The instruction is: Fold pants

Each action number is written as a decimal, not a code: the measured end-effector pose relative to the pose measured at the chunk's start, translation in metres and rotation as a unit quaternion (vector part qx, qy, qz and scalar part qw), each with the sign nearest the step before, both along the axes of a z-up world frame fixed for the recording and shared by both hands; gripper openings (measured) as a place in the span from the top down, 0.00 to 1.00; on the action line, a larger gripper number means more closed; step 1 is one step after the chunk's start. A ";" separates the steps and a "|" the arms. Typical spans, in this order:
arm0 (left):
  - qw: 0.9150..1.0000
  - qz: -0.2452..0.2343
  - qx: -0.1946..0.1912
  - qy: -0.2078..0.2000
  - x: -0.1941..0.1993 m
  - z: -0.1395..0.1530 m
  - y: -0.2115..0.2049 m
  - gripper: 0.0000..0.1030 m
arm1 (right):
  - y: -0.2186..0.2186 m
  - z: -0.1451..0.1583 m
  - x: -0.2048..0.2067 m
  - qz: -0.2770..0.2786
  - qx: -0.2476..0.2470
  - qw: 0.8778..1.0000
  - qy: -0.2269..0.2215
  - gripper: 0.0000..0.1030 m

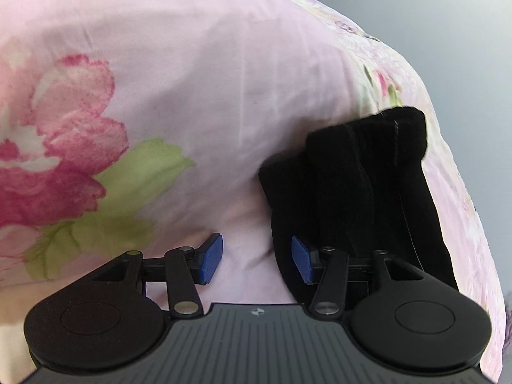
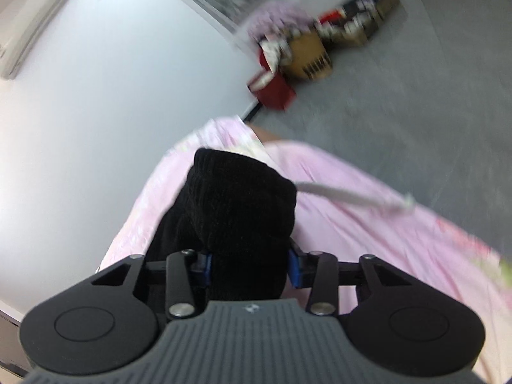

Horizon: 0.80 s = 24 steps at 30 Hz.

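Observation:
The black pants (image 1: 358, 192) are a bunched, folded bundle on a pink floral bedsheet (image 1: 198, 89), at the right of the left wrist view near the bed's edge. My left gripper (image 1: 257, 260) is open and empty, its right blue pad against the bundle's left edge. In the right wrist view the pants (image 2: 243, 211) fill the space between the blue pads, and my right gripper (image 2: 249, 267) is shut on them above the sheet (image 2: 368, 233). A pale strap or drawstring (image 2: 352, 196) trails to the right.
The bed's edge runs close behind the pants, with grey floor (image 2: 416, 80) beyond. Red and brown boxes (image 2: 297, 60) stand on the floor by a white wall (image 2: 112, 96). An air conditioner (image 2: 28, 19) hangs high on the wall.

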<state>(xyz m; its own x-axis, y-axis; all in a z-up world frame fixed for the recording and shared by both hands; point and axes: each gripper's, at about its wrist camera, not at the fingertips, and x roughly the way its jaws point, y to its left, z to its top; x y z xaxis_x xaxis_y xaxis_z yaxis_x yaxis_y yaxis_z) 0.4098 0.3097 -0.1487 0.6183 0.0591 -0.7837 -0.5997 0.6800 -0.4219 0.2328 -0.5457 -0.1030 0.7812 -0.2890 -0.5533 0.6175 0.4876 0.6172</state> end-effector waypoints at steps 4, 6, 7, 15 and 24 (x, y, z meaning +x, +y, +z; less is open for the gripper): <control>1.000 -0.006 -0.012 -0.010 0.004 -0.004 0.003 0.55 | -0.011 0.011 0.021 -0.045 -0.005 0.998 0.038 0.67; 0.999 -0.021 -0.038 -0.027 0.003 -0.006 0.003 0.82 | -0.018 0.005 0.026 -0.068 -0.012 0.996 0.059 0.67; 0.998 -0.027 -0.054 -0.033 0.003 -0.007 0.002 0.92 | -0.020 0.002 0.029 -0.076 -0.020 0.994 0.072 0.67; 1.000 -0.010 0.017 -0.005 -0.016 0.019 0.019 1.00 | -0.021 -0.003 0.040 -0.066 -0.055 0.990 0.111 0.67; 0.992 -0.028 -0.060 -0.107 -0.030 0.059 0.005 0.17 | -0.016 -0.004 0.034 -0.050 -0.053 0.990 0.124 0.65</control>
<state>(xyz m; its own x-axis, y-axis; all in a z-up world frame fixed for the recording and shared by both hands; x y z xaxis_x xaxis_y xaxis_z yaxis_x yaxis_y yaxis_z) 0.3795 0.3151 -0.0894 0.7715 -0.0651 -0.6329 -0.4504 0.6467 -0.6155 0.2667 -0.5614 -0.1068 0.5891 -0.4246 -0.6875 0.7925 0.4696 0.3890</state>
